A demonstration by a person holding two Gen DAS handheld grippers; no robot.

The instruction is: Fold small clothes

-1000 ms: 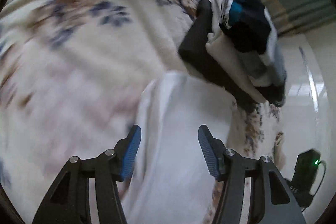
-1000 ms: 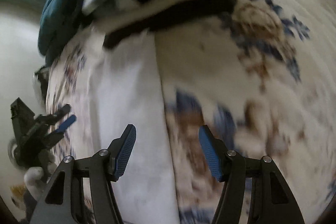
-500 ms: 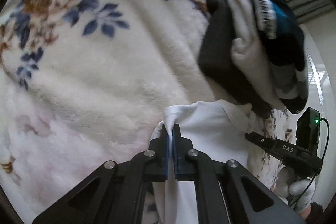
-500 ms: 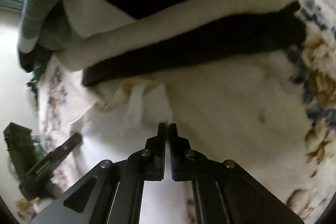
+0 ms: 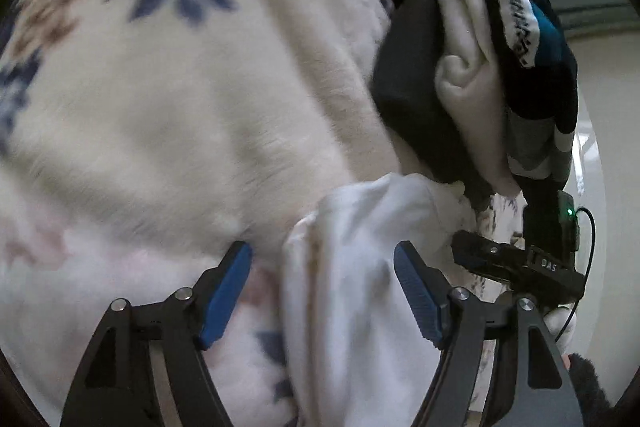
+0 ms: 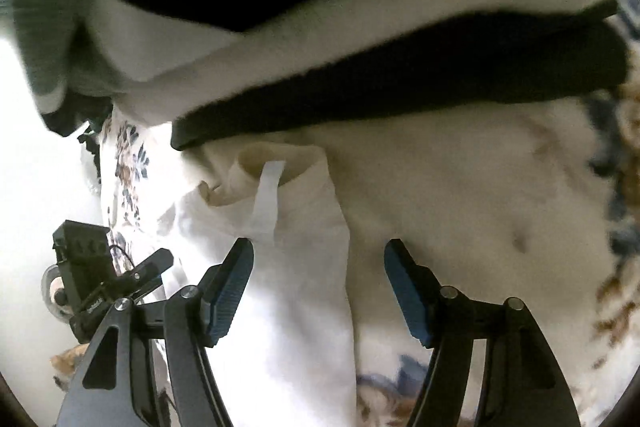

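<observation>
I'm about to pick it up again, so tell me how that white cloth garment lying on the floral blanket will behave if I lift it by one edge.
The white cloth garment would likely flop and drape: it already lies in soft creases on the floral fleece blanket. It looks thin and probably light. Its fold may fall open if lifted.

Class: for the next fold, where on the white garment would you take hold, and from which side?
I'd probably grip the white garment at its collar end, beside the label strip. Bring the open right tongs straight forward, low over the blanket: that raised, doubled rim gives an edge to pinch, short of the folded stack.
</observation>
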